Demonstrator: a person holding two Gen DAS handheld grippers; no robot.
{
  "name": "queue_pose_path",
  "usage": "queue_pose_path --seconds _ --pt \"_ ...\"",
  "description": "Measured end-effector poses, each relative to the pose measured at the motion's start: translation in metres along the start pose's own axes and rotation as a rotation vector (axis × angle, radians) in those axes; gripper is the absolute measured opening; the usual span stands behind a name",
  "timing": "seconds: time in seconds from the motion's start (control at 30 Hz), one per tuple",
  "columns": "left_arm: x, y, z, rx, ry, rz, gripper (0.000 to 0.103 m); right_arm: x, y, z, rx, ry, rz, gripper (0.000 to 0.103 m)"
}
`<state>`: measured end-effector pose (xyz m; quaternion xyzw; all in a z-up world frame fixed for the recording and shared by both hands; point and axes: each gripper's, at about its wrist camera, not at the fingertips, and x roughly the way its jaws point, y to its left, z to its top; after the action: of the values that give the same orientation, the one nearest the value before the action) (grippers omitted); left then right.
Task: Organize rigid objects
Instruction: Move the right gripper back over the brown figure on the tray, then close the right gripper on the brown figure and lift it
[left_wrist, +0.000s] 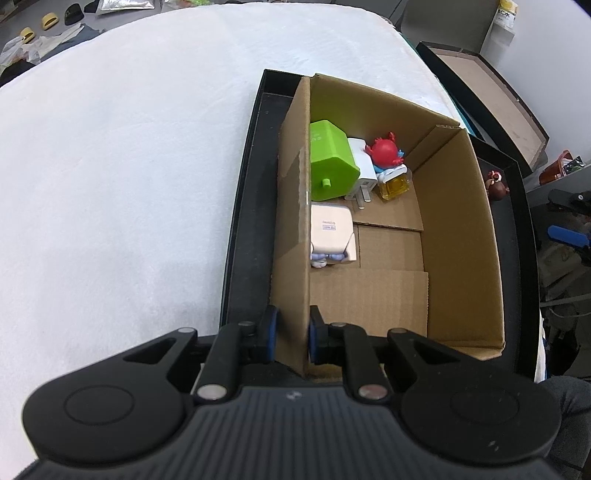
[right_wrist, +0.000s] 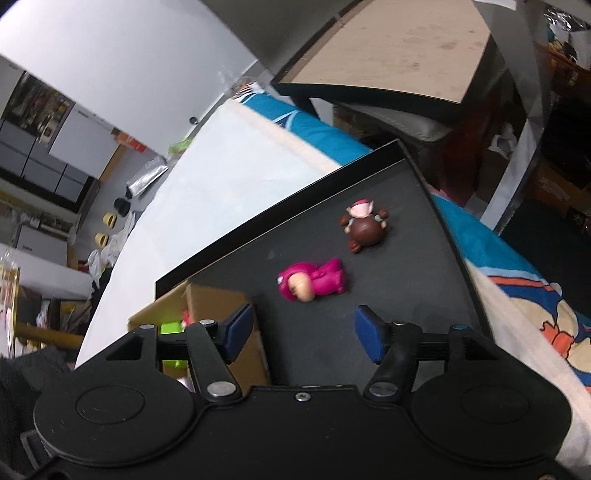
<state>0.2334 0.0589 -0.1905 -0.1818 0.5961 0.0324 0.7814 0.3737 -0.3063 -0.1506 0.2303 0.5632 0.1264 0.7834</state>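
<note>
Here left gripper (left_wrist: 291, 334) pinches the cardboard box (left_wrist: 295, 221) wall; right gripper (right_wrist: 303, 338) fingers wide.

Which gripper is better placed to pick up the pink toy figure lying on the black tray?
Right. The right gripper is open directly before the pink toy figure on the black tray. The left gripper is clamped on the brown cardboard box wall.
</note>
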Motion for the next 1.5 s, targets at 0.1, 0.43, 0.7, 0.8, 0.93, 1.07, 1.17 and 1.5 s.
queue_pose_path --seconds 0.1,0.43,0.7,0.8,0.93,1.07,1.17,1.5 --pt "0.000 0.000 0.000 -0.005 0.001 0.001 0.015 0.010 -0.009 0.010 0.013 0.000 -0.014 0.061" --pt "0.001 0.000 0.002 -0.017 0.002 0.009 0.015 0.046 -0.020 0.041 -0.015 0.015 -0.072 0.061" --pt "0.001 -0.001 0.002 -0.026 0.001 0.017 0.015 0.075 -0.019 0.061 -0.114 0.056 -0.139 0.061" --pt "0.001 -0.001 0.003 -0.030 -0.002 0.017 0.015 0.084 -0.014 0.065 -0.165 0.071 -0.164 0.062" --pt "0.001 -0.001 0.004 -0.029 0.000 0.022 0.015 0.093 -0.006 0.070 -0.228 0.091 -0.191 0.066" --pt "0.002 -0.002 0.004 -0.030 0.000 0.024 0.015 0.101 0.003 0.074 -0.288 0.118 -0.212 0.070" --pt "0.002 -0.003 0.004 -0.028 -0.001 0.026 0.015 0.107 0.011 0.075 -0.332 0.141 -0.228 0.074" --pt "0.003 -0.002 0.005 -0.035 -0.004 0.024 0.016 0.127 0.034 0.064 -0.494 0.210 -0.366 0.041"
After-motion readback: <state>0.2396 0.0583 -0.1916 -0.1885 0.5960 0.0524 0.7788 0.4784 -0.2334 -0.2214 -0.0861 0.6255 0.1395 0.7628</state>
